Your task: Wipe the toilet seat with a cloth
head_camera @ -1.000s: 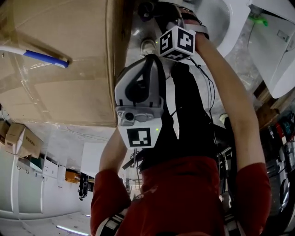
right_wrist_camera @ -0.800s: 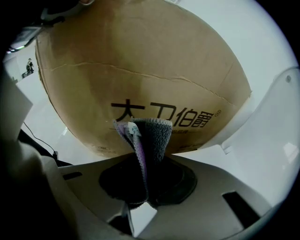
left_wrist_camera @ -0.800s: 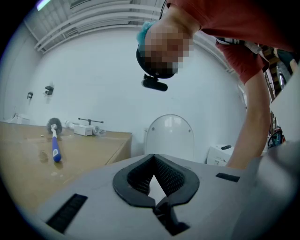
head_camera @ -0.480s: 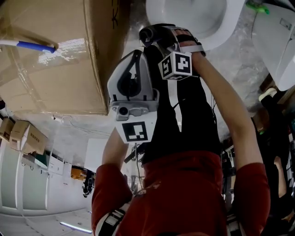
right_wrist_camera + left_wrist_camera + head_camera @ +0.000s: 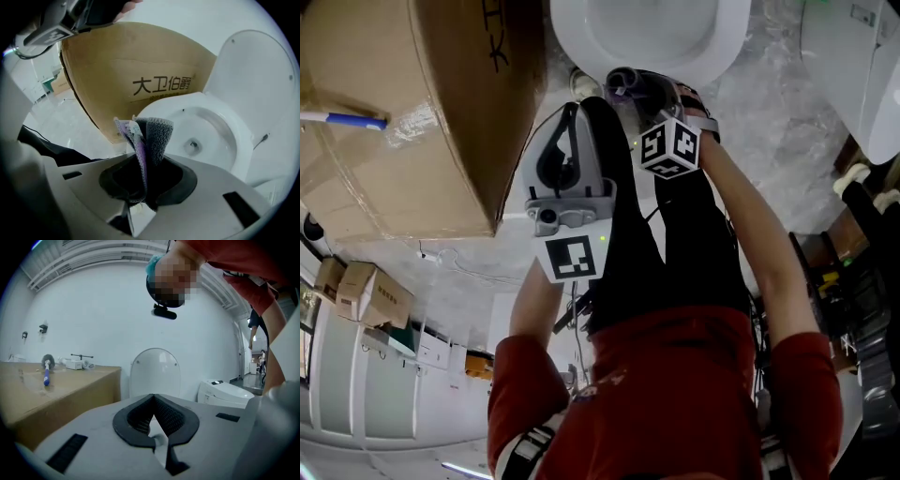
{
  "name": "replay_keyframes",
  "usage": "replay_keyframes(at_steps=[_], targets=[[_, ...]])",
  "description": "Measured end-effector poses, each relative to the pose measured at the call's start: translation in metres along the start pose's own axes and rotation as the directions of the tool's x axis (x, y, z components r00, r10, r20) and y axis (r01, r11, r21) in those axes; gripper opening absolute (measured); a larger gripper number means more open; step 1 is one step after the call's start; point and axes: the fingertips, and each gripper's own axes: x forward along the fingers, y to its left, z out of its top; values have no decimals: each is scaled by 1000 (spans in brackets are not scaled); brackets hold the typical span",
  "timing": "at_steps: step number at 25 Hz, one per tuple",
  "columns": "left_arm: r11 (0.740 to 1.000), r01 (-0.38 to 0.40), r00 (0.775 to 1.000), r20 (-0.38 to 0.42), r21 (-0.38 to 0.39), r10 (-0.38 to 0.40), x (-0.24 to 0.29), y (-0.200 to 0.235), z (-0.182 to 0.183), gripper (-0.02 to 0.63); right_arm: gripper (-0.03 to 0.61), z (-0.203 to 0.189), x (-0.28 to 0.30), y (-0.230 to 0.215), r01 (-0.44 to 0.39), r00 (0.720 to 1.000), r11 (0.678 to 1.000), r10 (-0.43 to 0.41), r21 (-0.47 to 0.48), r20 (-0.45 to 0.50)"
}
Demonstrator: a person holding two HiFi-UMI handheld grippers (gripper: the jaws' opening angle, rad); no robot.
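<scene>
The right gripper (image 5: 630, 91) with the cloth (image 5: 622, 79) has swung across to just before the toilet (image 5: 712, 42). In the head view the toilet now sits top middle, and the box (image 5: 441, 112) has slid left.

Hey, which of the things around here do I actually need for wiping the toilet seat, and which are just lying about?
For the job: cloth, gripped in the right claw; toilet with its lid up.
Lying about: cardboard box; brush on top of it; second toilet; left claw, shut and empty.
</scene>
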Motion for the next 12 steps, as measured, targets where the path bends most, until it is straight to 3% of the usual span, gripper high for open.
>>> replay_keyframes(at_steps=[7,12], targets=[[999,36,999,-25,-23,-36,14,-28,-5,12,80,-59,-26,-53,105,994,992,-102,74,-41],[998,46,998,-35,-44,-47,26,-34,-7,12,81,-88,-39,-103,226,974,969,-224,95,-33]])
